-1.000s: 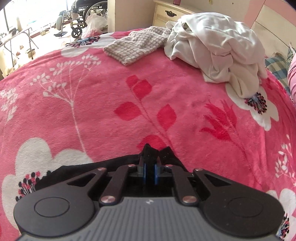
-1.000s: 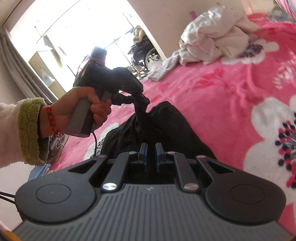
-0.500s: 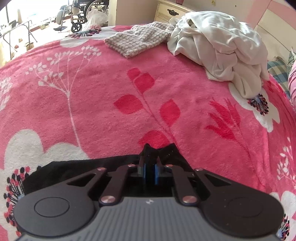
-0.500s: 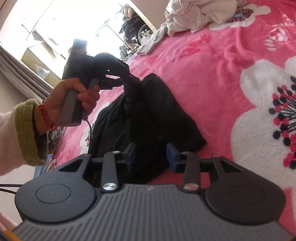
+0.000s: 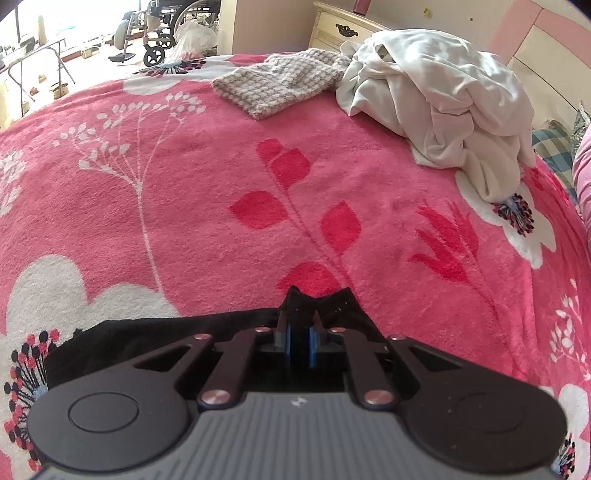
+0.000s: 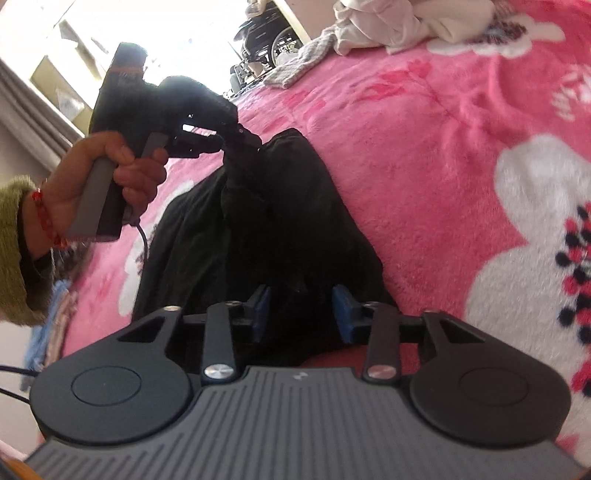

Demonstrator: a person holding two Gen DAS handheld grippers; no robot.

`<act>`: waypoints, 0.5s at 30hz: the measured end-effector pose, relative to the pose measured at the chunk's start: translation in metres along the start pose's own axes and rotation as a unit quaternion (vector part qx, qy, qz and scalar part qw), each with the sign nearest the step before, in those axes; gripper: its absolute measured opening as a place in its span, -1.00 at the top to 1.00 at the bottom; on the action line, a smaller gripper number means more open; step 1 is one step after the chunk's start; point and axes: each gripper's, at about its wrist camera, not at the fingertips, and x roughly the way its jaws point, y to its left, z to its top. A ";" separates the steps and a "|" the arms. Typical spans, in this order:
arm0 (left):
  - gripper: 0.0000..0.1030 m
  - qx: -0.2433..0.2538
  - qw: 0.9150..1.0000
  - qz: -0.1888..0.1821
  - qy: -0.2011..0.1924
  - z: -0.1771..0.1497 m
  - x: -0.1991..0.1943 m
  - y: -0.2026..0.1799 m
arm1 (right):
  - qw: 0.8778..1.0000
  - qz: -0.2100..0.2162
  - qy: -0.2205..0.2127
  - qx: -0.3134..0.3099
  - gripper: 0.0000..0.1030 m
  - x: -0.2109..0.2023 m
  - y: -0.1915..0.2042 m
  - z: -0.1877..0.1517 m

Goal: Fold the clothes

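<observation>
Two claws: both work on one black garment [image 6: 258, 236] lying on a pink flowered blanket [image 5: 221, 184] that covers the bed.
Left claw [image 5: 299, 325]: its blue-padded jaws are pressed together on a raised fold of the black garment, whose peaked tips stand up just beyond the pads; the tool tilts steeply down toward the blanket.
Left hand [image 6: 110, 177]: seen from the right wrist view, it wraps the grey handle of the left tool, wrist bent, with a red bead bracelet [image 6: 44, 218] and a green fleece cuff [image 6: 14, 251] on the forearm; a cable hangs from the handle's base.
Left claw, side view [image 6: 236, 142]: it lifts a pinch of cloth clear of the bed, so the fabric drapes down from it in a dark ridge.
Right claw [image 6: 301, 310]: its jaws stand apart and are closing, with the near edge of the black garment between the blue pads; the pads do not clearly press on the cloth.
Black garment, place: spread at the near edge of the bed, between the two tools.
Background clothes: a white crumpled pile [image 5: 443, 103] and a checked knit piece [image 5: 280, 85] lie at the far side of the blanket, touching each other and well apart from the black garment.
Room: a wheelchair [image 5: 162, 33] stands on the floor beyond the bed.
</observation>
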 end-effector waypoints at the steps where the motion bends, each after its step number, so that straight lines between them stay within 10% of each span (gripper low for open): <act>1: 0.81 -0.001 1.000 0.001 0.000 0.000 0.000 0.000 | 1.000 -0.001 0.001 -0.007 0.70 0.000 0.002 0.000; 15: 0.81 0.023 0.999 0.009 -0.023 0.006 -0.020 -0.016 | 0.997 -0.018 -0.032 -0.062 0.88 -0.032 0.024 0.001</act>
